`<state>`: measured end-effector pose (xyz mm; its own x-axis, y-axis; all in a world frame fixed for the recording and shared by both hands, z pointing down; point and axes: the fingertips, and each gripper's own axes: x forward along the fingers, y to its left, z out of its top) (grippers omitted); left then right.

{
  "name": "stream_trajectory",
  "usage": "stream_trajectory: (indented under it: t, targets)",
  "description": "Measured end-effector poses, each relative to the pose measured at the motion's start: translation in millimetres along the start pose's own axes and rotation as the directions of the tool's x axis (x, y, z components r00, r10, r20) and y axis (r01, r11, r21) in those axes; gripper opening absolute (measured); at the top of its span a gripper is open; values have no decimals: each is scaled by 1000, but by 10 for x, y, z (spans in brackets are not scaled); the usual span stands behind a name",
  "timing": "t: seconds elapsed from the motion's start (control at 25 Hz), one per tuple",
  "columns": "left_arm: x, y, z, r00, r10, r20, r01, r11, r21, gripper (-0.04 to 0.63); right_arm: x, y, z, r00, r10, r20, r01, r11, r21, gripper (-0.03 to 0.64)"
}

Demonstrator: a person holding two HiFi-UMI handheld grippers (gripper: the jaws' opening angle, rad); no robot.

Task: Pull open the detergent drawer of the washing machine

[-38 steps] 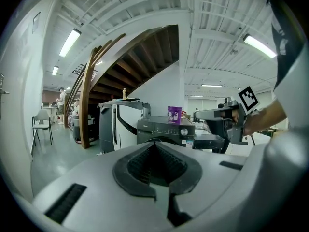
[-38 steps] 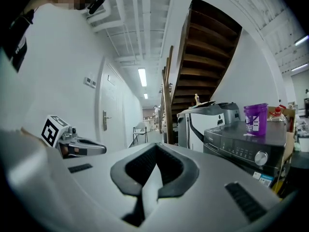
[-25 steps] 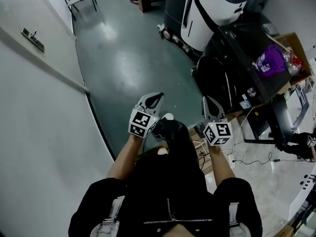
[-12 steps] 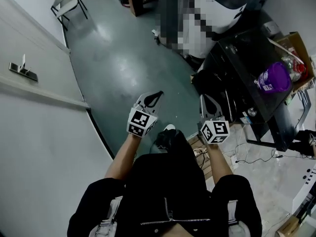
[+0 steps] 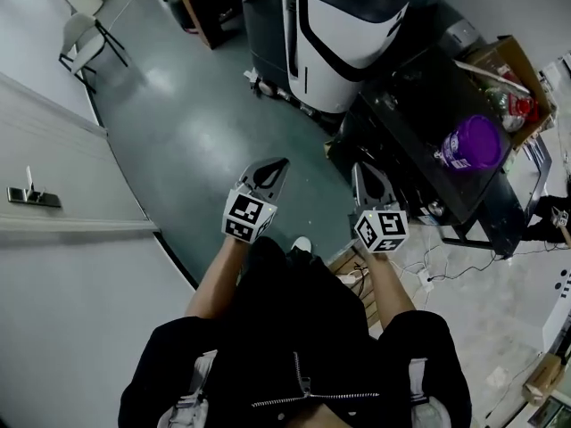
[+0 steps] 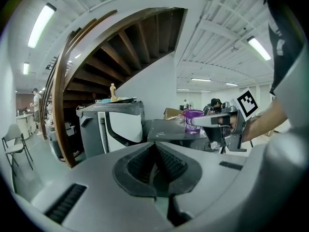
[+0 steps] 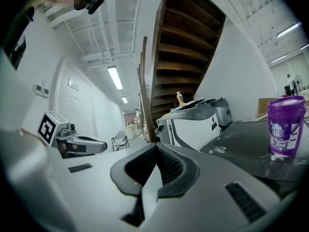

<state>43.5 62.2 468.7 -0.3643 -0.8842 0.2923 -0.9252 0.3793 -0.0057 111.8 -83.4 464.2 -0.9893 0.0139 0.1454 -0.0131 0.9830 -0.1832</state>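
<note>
A large white and dark grey machine (image 5: 335, 25) stands ahead on the green floor; no detergent drawer can be made out on it. It also shows in the left gripper view (image 6: 113, 124) and the right gripper view (image 7: 193, 122). My left gripper (image 5: 278, 163) is held out in front of the person, jaws shut on nothing (image 6: 155, 146). My right gripper (image 5: 361, 169) hangs level beside it, also shut and empty (image 7: 155, 149). Both are well short of the machine. A purple detergent tub (image 5: 471, 141) stands on a dark table (image 5: 410, 105) to the right.
A white wall with a switch plate (image 5: 31, 196) runs along the left. A folding chair (image 5: 85, 34) stands far left. A wooden staircase (image 7: 186, 47) rises behind the machine. A cardboard box (image 5: 513, 74) sits on the table's far end; cables (image 5: 446, 283) trail on the floor.
The person has walked forward: the machine and table have come nearer and shifted down in the head view. Both grippers rose slightly, still side by side and shut.
</note>
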Motion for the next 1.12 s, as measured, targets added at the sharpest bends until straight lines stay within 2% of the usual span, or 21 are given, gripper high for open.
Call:
stream_trajectory:
  t: [0.4, 0.56, 0.68, 0.84, 1.12]
  targets:
    - [593, 202, 382, 995, -94, 28, 92, 994, 62, 21, 262, -450, 93, 996, -84, 6, 84, 995, 46, 8]
    - [950, 292, 431, 987, -160, 28, 158, 984, 78, 20, 424, -587, 138, 992, -127, 17, 126, 991, 45, 8]
    - [1208, 351, 418, 972, -232, 24, 230, 970, 80, 21, 528, -722, 119, 984, -179, 22, 177, 982, 59, 8]
    - [1550, 536, 490, 935, -354, 12, 349, 928, 127, 21, 744, -942, 107, 956, -291, 23, 289, 954, 85, 8]
    - [2042, 1107, 680, 842, -539, -35, 535, 823, 193, 21, 1274, -1078, 391, 868, -494, 44, 485, 865, 126, 8]
